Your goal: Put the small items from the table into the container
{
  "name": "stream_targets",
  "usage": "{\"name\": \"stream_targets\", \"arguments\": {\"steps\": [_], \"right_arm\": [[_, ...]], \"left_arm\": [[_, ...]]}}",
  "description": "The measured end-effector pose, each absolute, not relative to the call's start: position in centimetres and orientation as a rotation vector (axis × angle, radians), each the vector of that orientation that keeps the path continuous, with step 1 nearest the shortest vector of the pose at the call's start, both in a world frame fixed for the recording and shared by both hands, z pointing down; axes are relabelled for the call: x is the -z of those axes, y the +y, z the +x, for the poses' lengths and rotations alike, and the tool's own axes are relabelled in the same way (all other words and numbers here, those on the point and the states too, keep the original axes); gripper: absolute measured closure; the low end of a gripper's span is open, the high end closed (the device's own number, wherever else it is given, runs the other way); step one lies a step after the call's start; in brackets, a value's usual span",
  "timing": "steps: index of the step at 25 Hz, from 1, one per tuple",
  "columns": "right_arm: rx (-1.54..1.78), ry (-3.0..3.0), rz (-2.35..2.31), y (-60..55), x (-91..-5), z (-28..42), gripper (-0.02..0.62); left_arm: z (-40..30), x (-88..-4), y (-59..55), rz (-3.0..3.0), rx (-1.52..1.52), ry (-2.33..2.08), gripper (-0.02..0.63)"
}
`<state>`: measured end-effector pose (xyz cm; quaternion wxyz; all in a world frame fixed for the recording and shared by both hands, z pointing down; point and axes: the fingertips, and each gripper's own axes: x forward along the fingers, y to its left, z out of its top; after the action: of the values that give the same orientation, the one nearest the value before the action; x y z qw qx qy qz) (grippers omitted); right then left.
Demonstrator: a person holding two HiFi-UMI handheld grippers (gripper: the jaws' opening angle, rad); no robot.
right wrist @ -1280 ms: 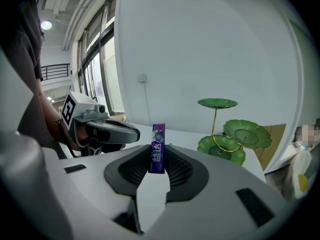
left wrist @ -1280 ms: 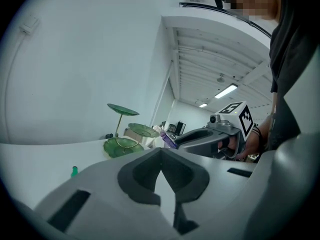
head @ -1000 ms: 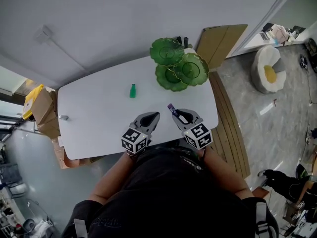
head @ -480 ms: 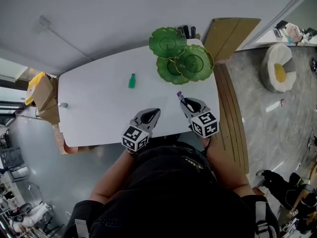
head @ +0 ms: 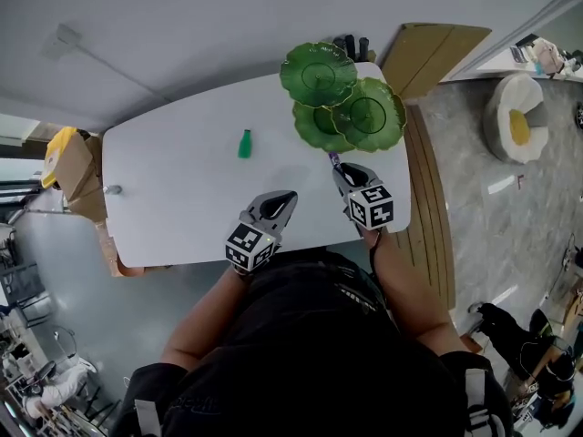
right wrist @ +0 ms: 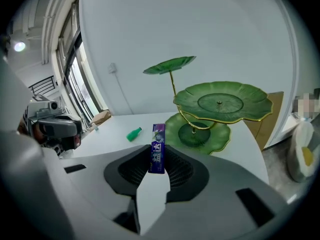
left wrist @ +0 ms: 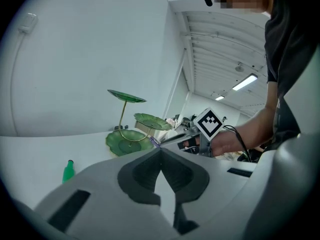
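Purple and upright, the pack (right wrist: pixel 158 155) sat between the fingers (right wrist: pixel 178 170) of the right gripper (right wrist: pixel 158 165). They were only partly closed, pinching its lower end, so the wrapper's top stood clear above the tips. White print ran down its face, and it looked like a slim, flat stick pack, light and stiff enough to keep straight in that pinch.

A second before, I had that gripper back near the front edge of the table (head: pixel 173 203). I had since carried it toward the far right corner, and the pack's tip was now just beside the lowest tray of the green leaf-shaped stand (head: pixel 351 107). I judged that I was at the end of the carry, with only the drop onto a tray left for this item.

The left gripper (left wrist: pixel 160 153) had its fingers brought together at the tips with nothing between them. It hung near the front edge and had barely shifted.

Farther out, a small green bottle (head: pixel 244 143) lay on its own toward the far edge, well apart from the stand, so it was still to be fetched. A small grey thing (head: pixel 113 190) sat at the left edge, too small for me to name.
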<state>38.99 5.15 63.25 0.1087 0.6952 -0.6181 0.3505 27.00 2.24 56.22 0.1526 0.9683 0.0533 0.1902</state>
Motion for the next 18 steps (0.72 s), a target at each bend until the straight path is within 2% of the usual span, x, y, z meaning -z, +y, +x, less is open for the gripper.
{"name": "stream_targets", "arguments": {"steps": [18], "right_arm": [[-1.187, -1.581, 2.036, 0.9, -71.6, 43.0, 0.505]], "left_arm": [[25.2, -59.0, -2.6, 2.690, -0.613, 0.113, 0.600]]}}
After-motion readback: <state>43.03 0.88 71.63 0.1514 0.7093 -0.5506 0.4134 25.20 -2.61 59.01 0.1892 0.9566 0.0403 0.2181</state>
